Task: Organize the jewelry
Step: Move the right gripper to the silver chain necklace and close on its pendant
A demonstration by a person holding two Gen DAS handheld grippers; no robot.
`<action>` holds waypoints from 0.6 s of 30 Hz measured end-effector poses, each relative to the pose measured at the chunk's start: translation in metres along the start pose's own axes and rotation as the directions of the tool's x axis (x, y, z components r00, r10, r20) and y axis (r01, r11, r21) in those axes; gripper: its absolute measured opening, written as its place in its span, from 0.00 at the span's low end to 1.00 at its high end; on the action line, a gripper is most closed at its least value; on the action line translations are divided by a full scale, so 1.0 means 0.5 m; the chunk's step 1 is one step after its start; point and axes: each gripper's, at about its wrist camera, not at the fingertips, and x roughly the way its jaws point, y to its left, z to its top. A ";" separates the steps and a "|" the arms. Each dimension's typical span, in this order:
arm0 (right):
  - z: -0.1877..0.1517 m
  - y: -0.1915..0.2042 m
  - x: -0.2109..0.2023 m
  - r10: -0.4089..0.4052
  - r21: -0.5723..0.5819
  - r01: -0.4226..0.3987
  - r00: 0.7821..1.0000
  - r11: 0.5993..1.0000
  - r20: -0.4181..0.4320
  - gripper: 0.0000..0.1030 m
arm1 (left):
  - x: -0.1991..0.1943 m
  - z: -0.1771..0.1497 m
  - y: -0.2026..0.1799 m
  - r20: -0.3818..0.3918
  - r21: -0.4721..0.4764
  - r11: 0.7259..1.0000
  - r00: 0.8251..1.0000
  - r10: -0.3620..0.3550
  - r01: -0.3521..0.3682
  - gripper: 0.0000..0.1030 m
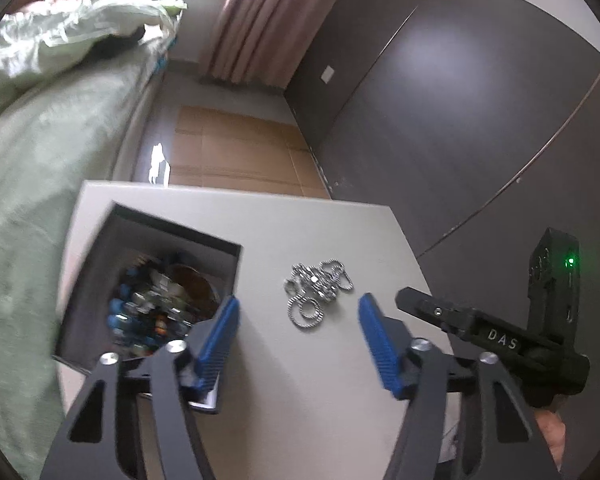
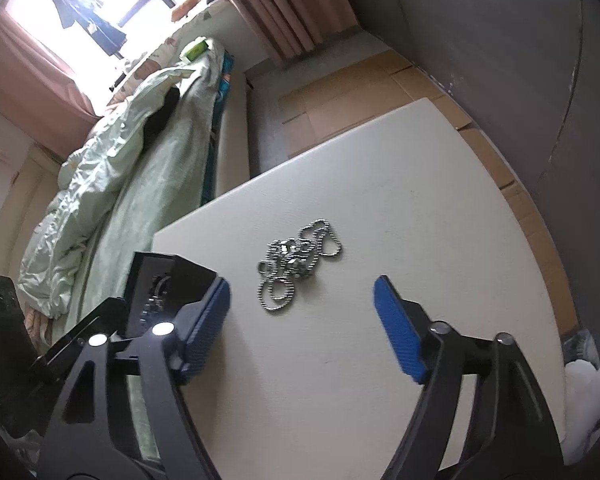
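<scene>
Both pairs of tongs stood wide and empty over the white desk [image 2: 380, 208] as a tangled silver chain necklace [image 1: 318, 294] lay loose on its surface, just beside the open dark jewelry box [image 1: 100, 280] at the desk's left edge. The left tongs [image 1: 298, 328] hung directly before the chain, one blue pad overlapping the box's near corner in the left wrist view; the right tongs [image 2: 302, 312] faced the same heap from the other side. The chain looked knotted into loops, so a pinch on one strand might have dragged the rest, snagged it, or let it slip off the desk. The box, already crowded with beads, sat near the edge and risked being nudged.
</scene>
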 end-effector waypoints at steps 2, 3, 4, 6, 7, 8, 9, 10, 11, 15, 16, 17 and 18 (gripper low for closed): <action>0.003 -0.001 0.005 -0.009 -0.025 0.009 1.000 1.000 -0.005 0.65 | 0.019 -0.002 -0.006 -0.019 -0.005 1.000 1.000 -0.010 0.010 0.49; 0.005 -0.001 0.006 -0.014 -0.041 0.014 1.000 0.999 -0.006 0.65 | 0.032 -0.005 -0.012 -0.031 0.001 1.000 0.999 -0.016 0.016 0.49; 0.007 0.003 0.008 -0.021 -0.070 0.020 1.000 0.997 -0.007 0.65 | 0.042 -0.006 -0.014 -0.041 0.005 1.000 0.999 -0.018 0.019 0.49; 0.012 0.010 0.012 -0.032 -0.113 0.031 0.999 0.993 -0.006 0.65 | 0.064 -0.009 -0.018 -0.064 0.010 1.000 0.998 -0.020 0.021 0.49; 0.013 0.014 0.015 -0.042 -0.141 0.041 0.999 0.989 -0.004 0.65 | 0.074 -0.011 -0.018 -0.072 0.011 1.000 0.997 -0.016 0.016 0.49; 0.013 0.017 0.019 -0.050 -0.160 0.049 0.999 0.986 -0.006 0.65 | 0.087 -0.011 -0.017 -0.083 0.010 1.000 0.997 -0.007 0.008 0.49; 0.013 0.019 0.024 -0.059 -0.180 0.056 0.998 0.982 -0.011 0.65 | 0.093 -0.012 -0.013 -0.086 0.008 1.000 0.996 0.004 -0.003 0.48; 0.013 0.021 0.032 -0.073 -0.204 0.068 0.997 0.977 -0.019 0.65 | 0.095 -0.010 -0.013 -0.074 0.019 1.000 0.997 0.022 -0.021 0.45; 0.015 0.020 0.039 -0.081 -0.216 0.074 0.996 0.973 -0.025 0.65 | 0.097 -0.008 -0.013 -0.072 0.028 0.999 0.997 0.037 -0.035 0.45; 0.015 0.020 0.075 -0.113 -0.268 0.091 0.991 0.959 -0.067 0.65 | 0.104 -0.001 -0.016 -0.068 0.081 0.994 0.995 0.078 -0.072 0.37; 0.014 0.023 0.083 -0.128 -0.289 0.102 0.989 0.952 -0.071 0.65 | 0.107 -0.001 -0.016 -0.069 0.097 0.991 0.993 0.101 -0.094 0.31; 0.014 0.024 0.088 -0.137 -0.304 0.108 0.988 0.947 -0.073 0.65 | 0.109 -0.001 -0.017 -0.069 0.110 0.988 0.990 0.120 -0.112 0.28; 0.014 0.027 0.094 -0.143 -0.320 0.112 0.987 0.941 -0.075 0.65 | 0.110 0.001 -0.016 -0.071 0.117 0.985 0.989 0.133 -0.124 0.27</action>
